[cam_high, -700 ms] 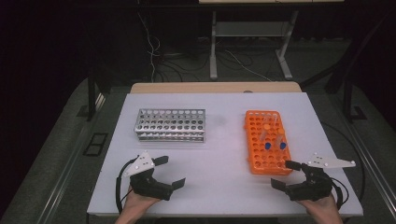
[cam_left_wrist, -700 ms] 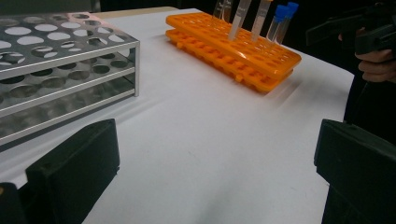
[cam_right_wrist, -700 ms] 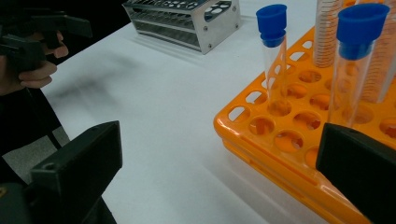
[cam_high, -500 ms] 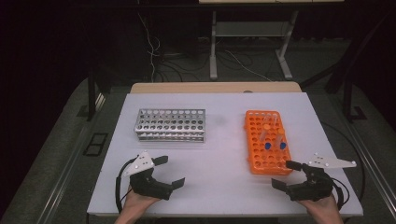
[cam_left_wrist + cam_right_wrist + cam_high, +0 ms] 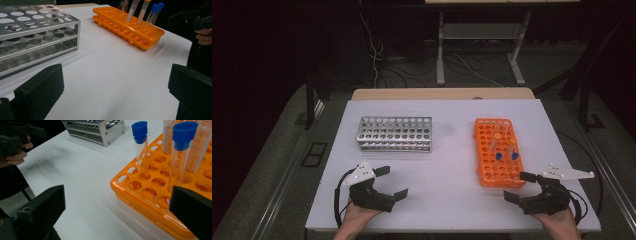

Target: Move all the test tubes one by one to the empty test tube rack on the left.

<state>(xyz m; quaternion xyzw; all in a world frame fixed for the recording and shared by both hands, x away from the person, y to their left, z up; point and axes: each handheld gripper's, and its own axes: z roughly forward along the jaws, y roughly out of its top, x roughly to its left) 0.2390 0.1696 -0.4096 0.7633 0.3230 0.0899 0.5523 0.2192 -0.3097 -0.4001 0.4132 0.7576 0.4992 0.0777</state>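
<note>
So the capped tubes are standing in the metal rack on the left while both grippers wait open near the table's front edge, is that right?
Not quite: the capped tubes stand in the orange rack on the right, as the high view shows; the metal rack on the left holds none. The rest is right: the left gripper and right gripper both wait open near the front edge.

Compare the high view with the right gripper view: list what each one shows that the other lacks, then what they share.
High view alone: the whole white table with its edges, the dark floor and cables behind it, and the right gripper seen from above with its jaws spread wide and nothing between them.

Right gripper view alone: the blue-capped tubes up close, clear-walled and standing upright in their holes.

Shared: the orange rack, the metal rack with its holes unfilled, and the left gripper, open in the high view.
</note>
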